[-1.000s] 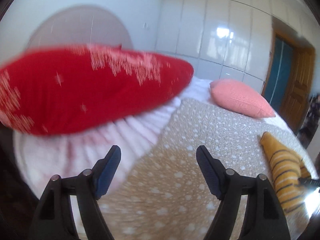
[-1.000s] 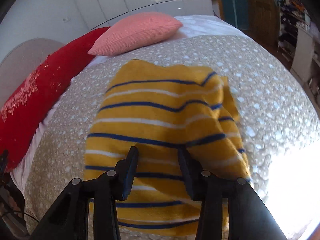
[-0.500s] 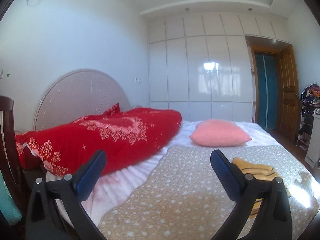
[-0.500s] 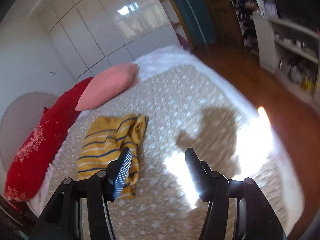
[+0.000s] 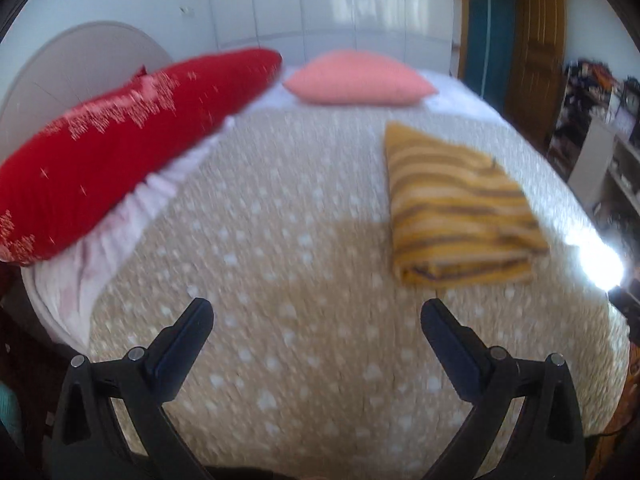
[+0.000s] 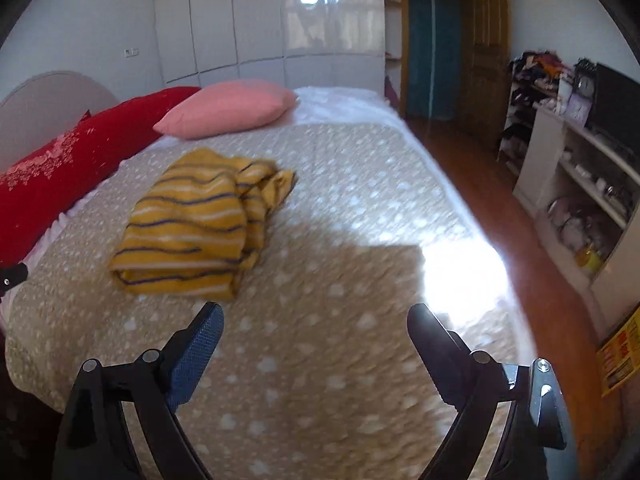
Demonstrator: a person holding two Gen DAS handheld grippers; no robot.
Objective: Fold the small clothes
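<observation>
A yellow garment with dark blue stripes (image 5: 456, 204) lies folded on the beige dotted bedspread (image 5: 280, 280), right of centre in the left wrist view. It also shows in the right wrist view (image 6: 200, 224), left of centre, with a rumpled part on its right side. My left gripper (image 5: 316, 320) is open and empty, above the bedspread, short of the garment. My right gripper (image 6: 316, 320) is open and empty, nearer than the garment and to its right.
A long red pillow (image 5: 120, 144) and a pink pillow (image 5: 356, 78) lie at the head of the bed. A wooden floor (image 6: 516, 232) and white shelves (image 6: 580, 184) with clutter are to the right. White wardrobes (image 6: 260, 16) and a door stand behind.
The right gripper, which was close over the garment, let it lie, backed away and opened wider. The left gripper swung from the red pillow, rose, then tipped down towards the bed and garment.
</observation>
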